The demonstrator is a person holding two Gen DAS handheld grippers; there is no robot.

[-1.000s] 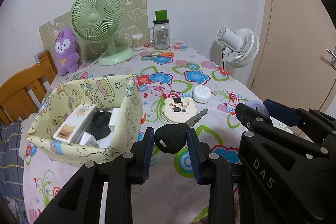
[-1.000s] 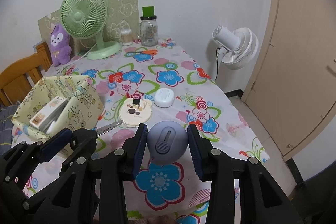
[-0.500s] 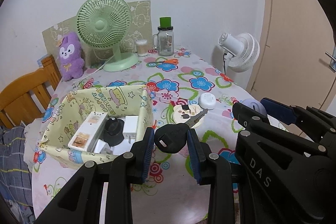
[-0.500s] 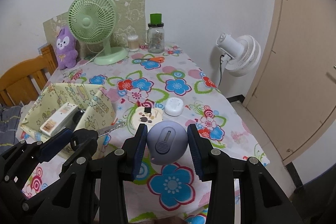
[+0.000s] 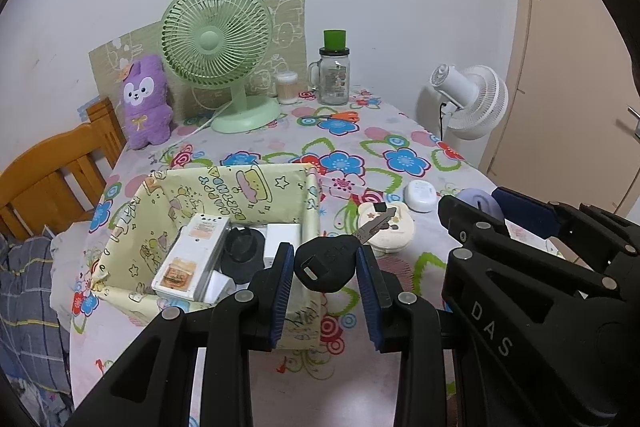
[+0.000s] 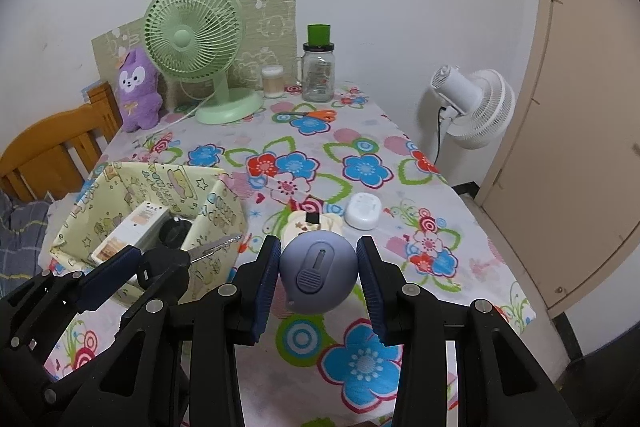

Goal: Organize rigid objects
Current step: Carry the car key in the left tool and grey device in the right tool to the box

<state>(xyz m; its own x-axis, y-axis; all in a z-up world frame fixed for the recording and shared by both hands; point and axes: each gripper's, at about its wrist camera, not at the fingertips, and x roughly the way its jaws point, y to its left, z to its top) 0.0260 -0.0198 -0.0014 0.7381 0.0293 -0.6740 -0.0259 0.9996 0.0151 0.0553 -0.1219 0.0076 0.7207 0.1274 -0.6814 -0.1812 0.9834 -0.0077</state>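
- On the flowered tablecloth, near its left edge, we see a yellow cartoon-print box with open top.
- Inside the box we note a white carton lying flat, a black round item beside it, and a white block at the right wall.
- We have the left gripper clamped on a black-headed key; the metal blade points up and right, held in the air just beside the box's right wall.
- We have the right gripper clamped on a round lilac gadget, held above the cloth, to the right of the box.
- On the cloth past the grippers we see a cream bear-shaped case and a white oval case, near each other.
- At the far end we see a green fan, a purple plush, a jar with green lid and orange scissors.
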